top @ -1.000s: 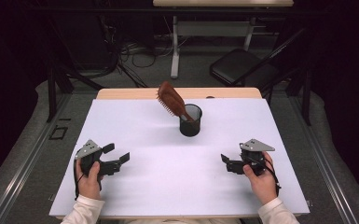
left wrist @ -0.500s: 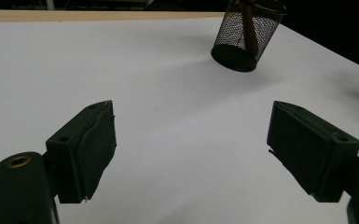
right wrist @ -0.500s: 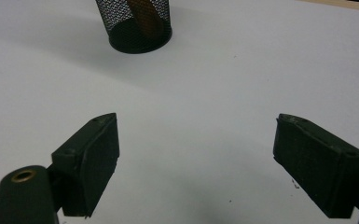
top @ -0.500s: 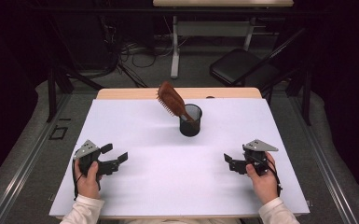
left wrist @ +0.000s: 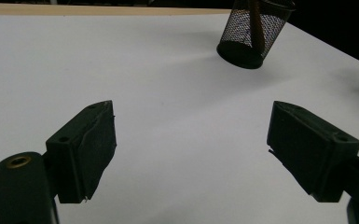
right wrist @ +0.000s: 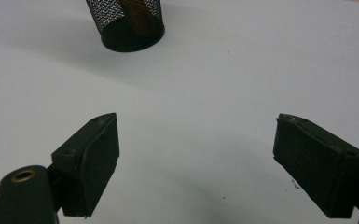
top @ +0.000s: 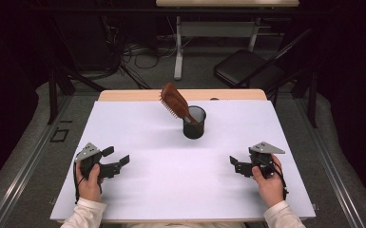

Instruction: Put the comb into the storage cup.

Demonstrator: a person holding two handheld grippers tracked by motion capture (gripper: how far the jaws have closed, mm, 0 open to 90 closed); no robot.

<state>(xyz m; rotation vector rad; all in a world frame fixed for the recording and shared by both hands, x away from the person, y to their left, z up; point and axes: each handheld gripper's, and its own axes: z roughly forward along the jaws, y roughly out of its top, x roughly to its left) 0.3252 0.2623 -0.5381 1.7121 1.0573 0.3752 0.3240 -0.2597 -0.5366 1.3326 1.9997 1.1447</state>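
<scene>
Both jaws open, empty | left gripper (top: 116, 164), right gripper (top: 237, 166) near front edge | cup (top: 194, 122) well apart

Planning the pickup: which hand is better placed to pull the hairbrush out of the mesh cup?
Right, though narrowly. The hairbrush leans up and left from the mesh cup, its handle inside. The right tongs sit slightly nearer the cup than the left tongs. Both are open and empty.

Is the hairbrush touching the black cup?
Touching. The high view shows the hairbrush with its handle down inside the black mesh cup, leaning on the rim.
</scene>
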